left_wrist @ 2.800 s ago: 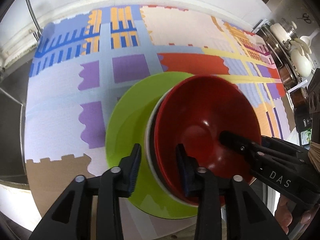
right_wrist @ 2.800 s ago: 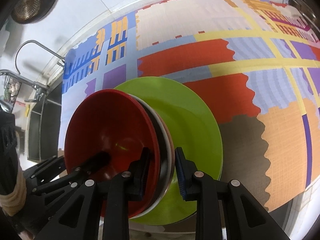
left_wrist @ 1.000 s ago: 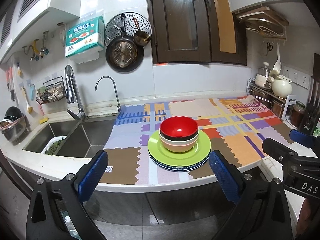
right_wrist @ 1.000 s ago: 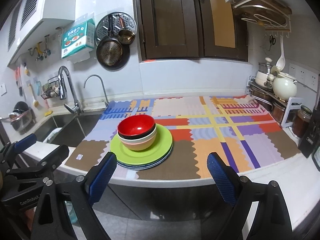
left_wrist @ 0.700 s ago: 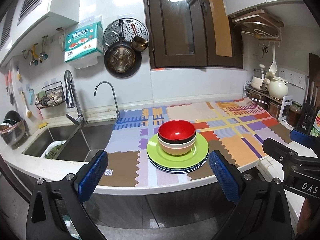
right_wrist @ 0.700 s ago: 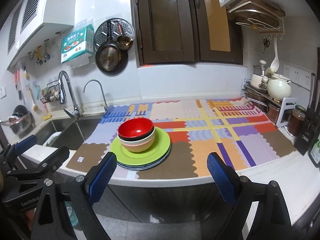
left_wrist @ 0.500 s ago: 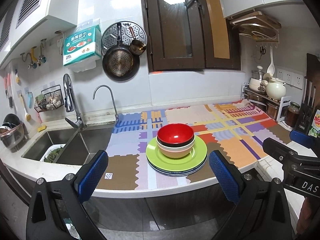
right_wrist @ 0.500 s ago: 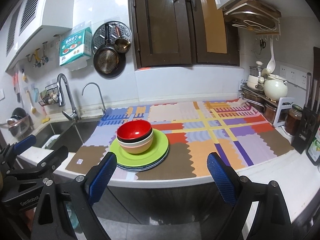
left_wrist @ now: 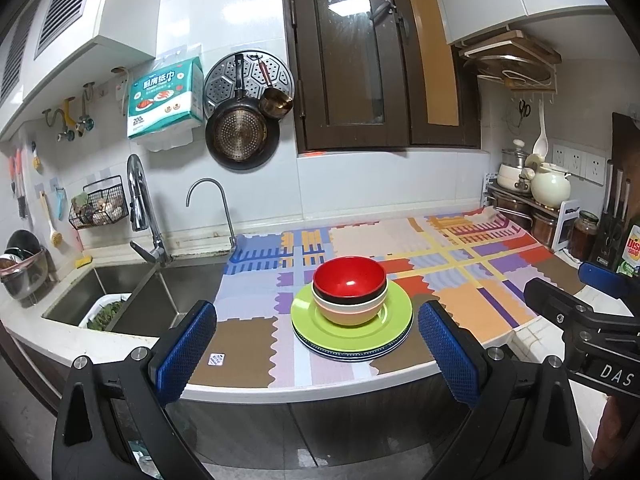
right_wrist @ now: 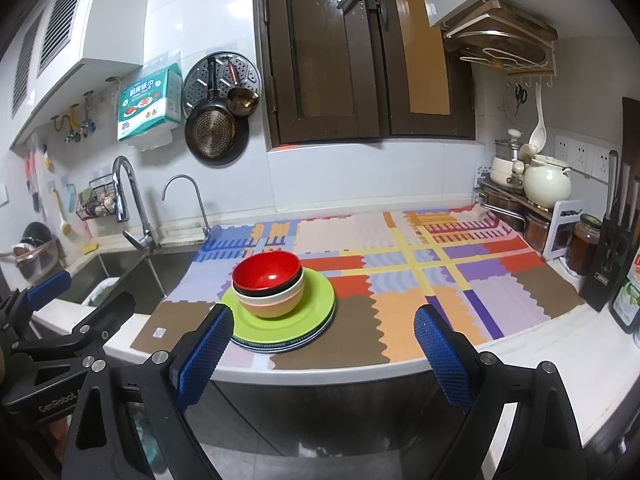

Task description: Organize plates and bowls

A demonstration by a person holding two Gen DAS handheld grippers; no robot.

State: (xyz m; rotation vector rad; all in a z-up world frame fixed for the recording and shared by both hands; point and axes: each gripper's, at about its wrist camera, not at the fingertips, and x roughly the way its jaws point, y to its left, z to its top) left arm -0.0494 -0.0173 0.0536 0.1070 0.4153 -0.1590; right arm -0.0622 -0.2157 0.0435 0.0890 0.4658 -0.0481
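bowls (left_wrist: 349, 294) on plates (left_wrist: 352, 330), sink (left_wrist: 132, 300) left

A small kitchen with white tiled walls (left_wrist: 248, 16) and a white bench (right_wrist: 560, 364) carrying a bright patchwork mat (right_wrist: 432, 272). A steel sink (left_wrist: 132, 300) sits at the left under a tall chrome tap (left_wrist: 140, 200) and a thinner curved one (left_wrist: 212, 204). Dark pans (left_wrist: 240, 136) hang on the wall beside a dark wood-framed window (left_wrist: 360, 60). White cupboards (left_wrist: 100, 8) run overhead. The floor (right_wrist: 320, 464) looks grey, perhaps tiled; the view there is dim.
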